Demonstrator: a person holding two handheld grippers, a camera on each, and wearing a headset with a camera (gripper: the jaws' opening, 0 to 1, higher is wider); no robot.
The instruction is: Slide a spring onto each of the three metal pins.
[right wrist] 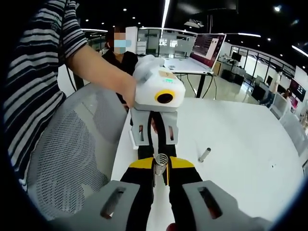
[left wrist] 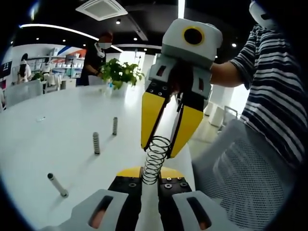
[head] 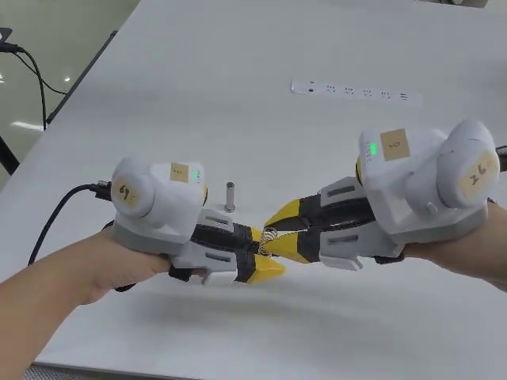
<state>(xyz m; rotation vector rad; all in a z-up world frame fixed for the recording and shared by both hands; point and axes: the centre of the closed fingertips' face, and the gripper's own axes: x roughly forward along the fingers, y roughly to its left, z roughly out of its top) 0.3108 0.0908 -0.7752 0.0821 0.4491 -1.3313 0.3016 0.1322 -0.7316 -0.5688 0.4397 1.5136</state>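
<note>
In the left gripper view, three metal pins stood on the white table [left wrist: 48, 134] at the left of the frame. The first pin [left wrist: 57, 185], at the lower left, looked bare. The second pin [left wrist: 96, 143] and the third pin [left wrist: 115, 126], a bit more to the right, looked ribbed, as if a spring was on each. They were too small to be sure.

In the middle of the frame was the spring [left wrist: 155, 161], well apart from the pins. The left gripper [left wrist: 150, 174], at the bottom middle, had its jaws pinched on the near end of it. The right gripper [left wrist: 159, 150] came in from the top middle. Its yellow jaws stood one on each side of the far end. I could not tell if they were squeezing it or only around it.

The spring looked very light and made of thin wire. It would likely be soft and bendy, easy to squash, and quick to jump away if pinched hard. The best place to hold it seemed to be the side of the coils near one end, gently, with the other end left open for the bare pin.
</note>
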